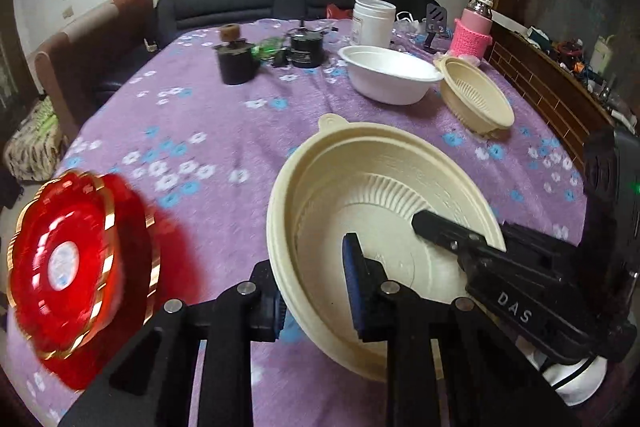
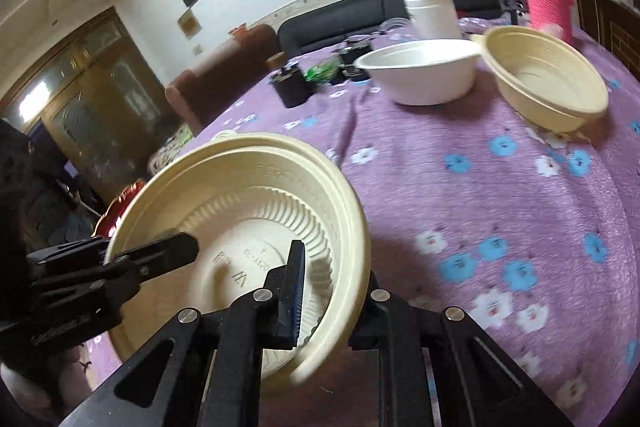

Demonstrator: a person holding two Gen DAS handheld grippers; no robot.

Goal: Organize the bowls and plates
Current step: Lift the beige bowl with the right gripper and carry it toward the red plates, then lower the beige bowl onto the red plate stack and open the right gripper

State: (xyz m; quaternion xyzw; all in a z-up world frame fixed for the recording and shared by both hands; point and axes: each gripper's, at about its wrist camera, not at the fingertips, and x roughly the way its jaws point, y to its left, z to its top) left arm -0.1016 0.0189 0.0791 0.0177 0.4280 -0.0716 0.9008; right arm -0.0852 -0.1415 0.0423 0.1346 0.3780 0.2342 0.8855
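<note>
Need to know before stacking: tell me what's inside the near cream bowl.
No food or dish: the near cream bowl holds only one finger of each hand-held gripper, left and right, clamping its rim. The fingers cover part of its floor.

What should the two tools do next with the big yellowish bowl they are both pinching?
Probably carry it together toward the matching cream bowl at the far side and nest it there. Both the left tool and right tool grip the near cream bowl by its rim, and the cloth between looks free of other things.

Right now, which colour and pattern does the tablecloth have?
The tablecloth is purple with small white and blue flowers, clearest in the left wrist view.
</note>
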